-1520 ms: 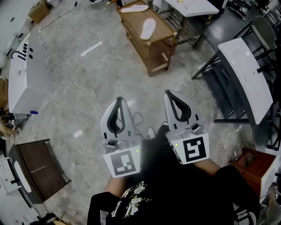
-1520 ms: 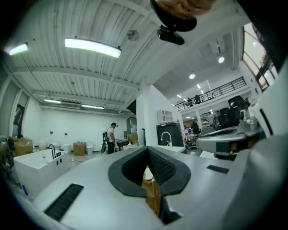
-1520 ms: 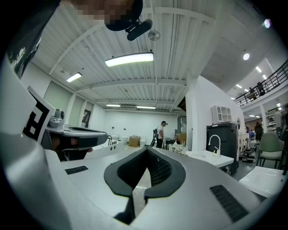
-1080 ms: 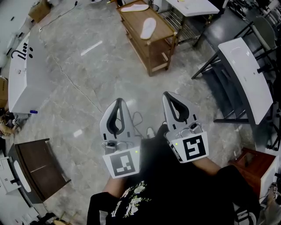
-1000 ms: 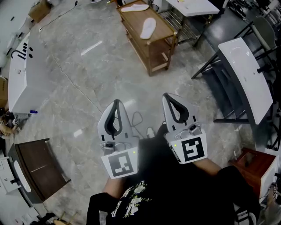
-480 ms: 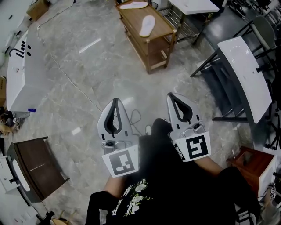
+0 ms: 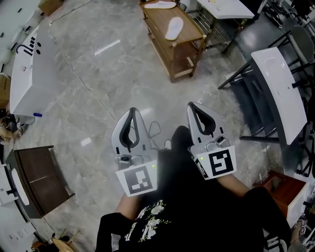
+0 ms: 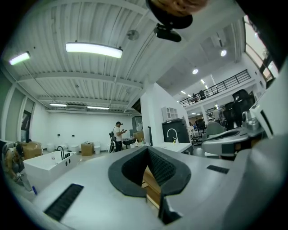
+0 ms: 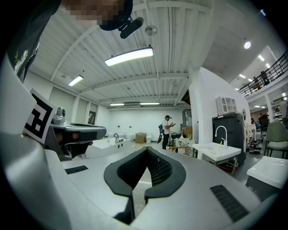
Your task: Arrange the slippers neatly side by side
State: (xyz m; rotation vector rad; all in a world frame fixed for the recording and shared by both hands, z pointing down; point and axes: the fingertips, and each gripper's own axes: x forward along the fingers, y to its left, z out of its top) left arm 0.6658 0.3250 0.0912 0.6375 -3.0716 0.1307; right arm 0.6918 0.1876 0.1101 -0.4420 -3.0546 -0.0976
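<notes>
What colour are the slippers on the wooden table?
The slippers are white; the head view shows them best.

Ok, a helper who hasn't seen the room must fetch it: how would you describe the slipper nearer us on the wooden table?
Across the grey marble floor stands a wooden table with a lower shelf. A white pair lies on its top. Yours is the slipper near the middle, lying lengthwise; the other slipper lies crosswise at the far end.

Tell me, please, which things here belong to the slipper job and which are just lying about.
Job: near slipper, far slipper, wooden table beneath them, left gripper and right gripper, both shut and empty.
Lying about: bathtub, dark cabinet, floor cable, white basin.
</notes>
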